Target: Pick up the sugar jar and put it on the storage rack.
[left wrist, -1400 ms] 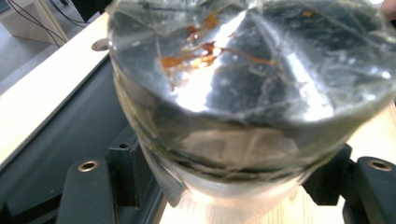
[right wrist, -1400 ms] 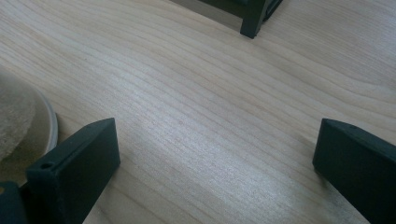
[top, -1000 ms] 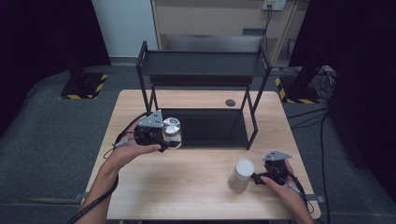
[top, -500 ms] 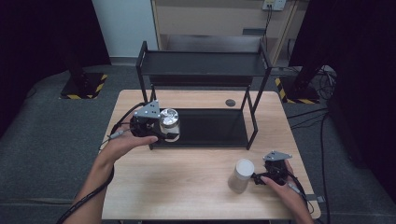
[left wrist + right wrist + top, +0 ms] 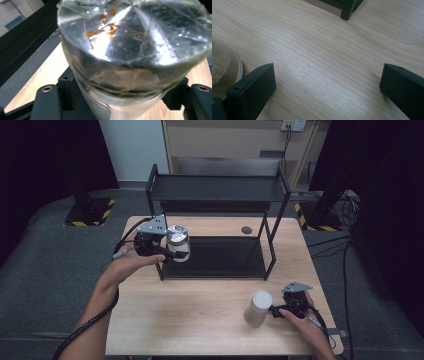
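Two jars (image 5: pixel 177 242), two tongs (image 5: pixel 161 251)

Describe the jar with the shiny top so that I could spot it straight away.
Find the black two-tier rack at the back of the wooden table. At its front left corner, the left gripper holds a jar in the air. Its top is silvery foil, while the other jar, near the right gripper, is capped in plain white.

Left tool (image 5: pixel 167 247) clamps a foil-topped jar (image 5: pixel 177 241) in the air at the black rack's (image 5: pixel 217 195) 9 o'clock corner. Right tool (image 5: pixel 276 310) sits on the tabletop (image 5: pixel 200 320), white cup (image 5: pixel 258 307) just at its 9 o'clock.
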